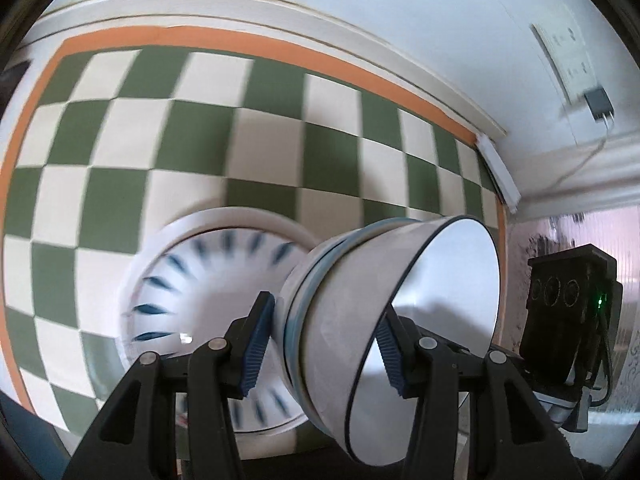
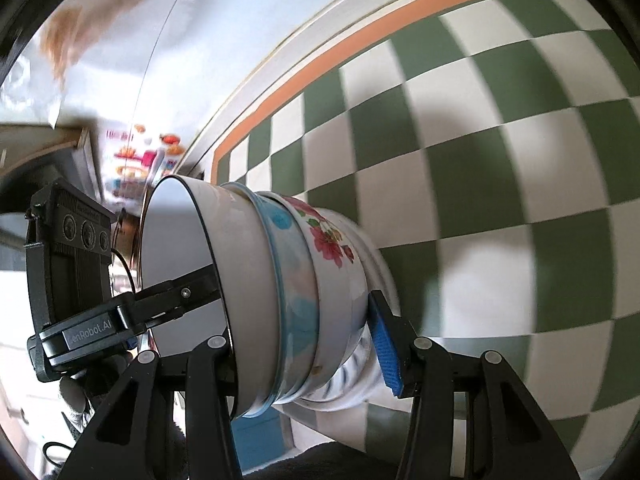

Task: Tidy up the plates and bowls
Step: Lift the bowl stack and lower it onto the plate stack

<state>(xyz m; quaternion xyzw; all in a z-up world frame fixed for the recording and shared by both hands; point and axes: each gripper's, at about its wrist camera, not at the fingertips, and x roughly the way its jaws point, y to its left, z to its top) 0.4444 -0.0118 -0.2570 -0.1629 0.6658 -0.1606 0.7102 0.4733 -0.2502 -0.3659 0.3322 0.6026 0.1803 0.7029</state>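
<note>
Bowls [image 2: 288,300], nested into one tilted stack, hang between your two grippers above the green-and-cream checked tablecloth [image 1: 240,140], which has an orange band along its edge. Your left gripper [image 1: 324,344] is clamped across the stack: one ribbed blue pad presses the outside wall near the base, the other sits inside the open mouth of the top bowl, a smooth white one with a thin dark line around its rim. Your right gripper [image 2: 304,332] grips the same stack from the opposite side, its blue pad [image 2: 384,352] flat against the lower bowls while the other finger is hidden behind the rim, so you hold it with both tools at once. Below the white bowl you can see one with a pale blue rim and soft coloured blotches, then a glossy one painted with red flowers and green leaves. Just beneath the stack, a round white plate [image 1: 192,280] with a ring of short blue dashes shows blurred; whether it rests on the cloth or rides under the bowls cannot be told. Beyond the cloth's far edge, a white wall [image 1: 400,20] carries a socket plate [image 1: 564,60] with a dark plug.
</note>
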